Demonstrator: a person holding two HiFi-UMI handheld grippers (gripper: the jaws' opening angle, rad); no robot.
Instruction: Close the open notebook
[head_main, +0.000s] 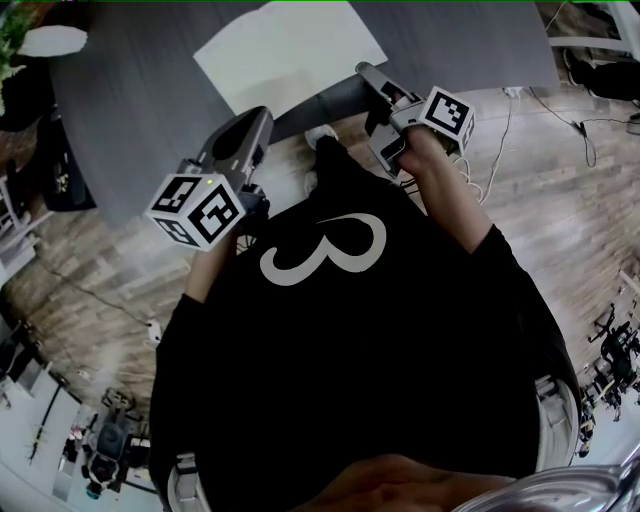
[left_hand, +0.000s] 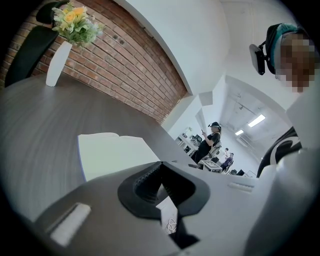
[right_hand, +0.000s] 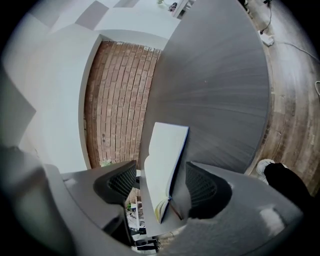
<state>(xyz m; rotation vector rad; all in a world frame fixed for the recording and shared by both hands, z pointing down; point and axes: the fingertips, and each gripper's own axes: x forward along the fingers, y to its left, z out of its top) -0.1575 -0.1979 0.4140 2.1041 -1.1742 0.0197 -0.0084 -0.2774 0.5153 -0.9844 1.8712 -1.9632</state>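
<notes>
Looking down at the notebook, open and flat on the grey bench, close to the near edge. Holding the right gripper spread wide just short of it, turned on its side, pinching nothing (notebook seen through the jaws, but not touched). Holding the left gripper near its left corner, tips pressed together, nothing between them.

Probably light and easy to move. Thin, floppy paper pages, likely to bend or crease if pushed hard. Likely stiffer blue cover underneath, showing only as a thin line at the page edge. Best to slip 1 jaw under the outer edge of 1 side, cover and pages together, then swing it over the fold. Could slide on the smooth bench, so maybe hold the other half down.

Hard to see the fold down the middle from above; only a faint dip in the left gripper view. Top of the notebook cut off in the head view. Can't tell how thick. Much of the floor hidden by the person's black shirt.
</notes>
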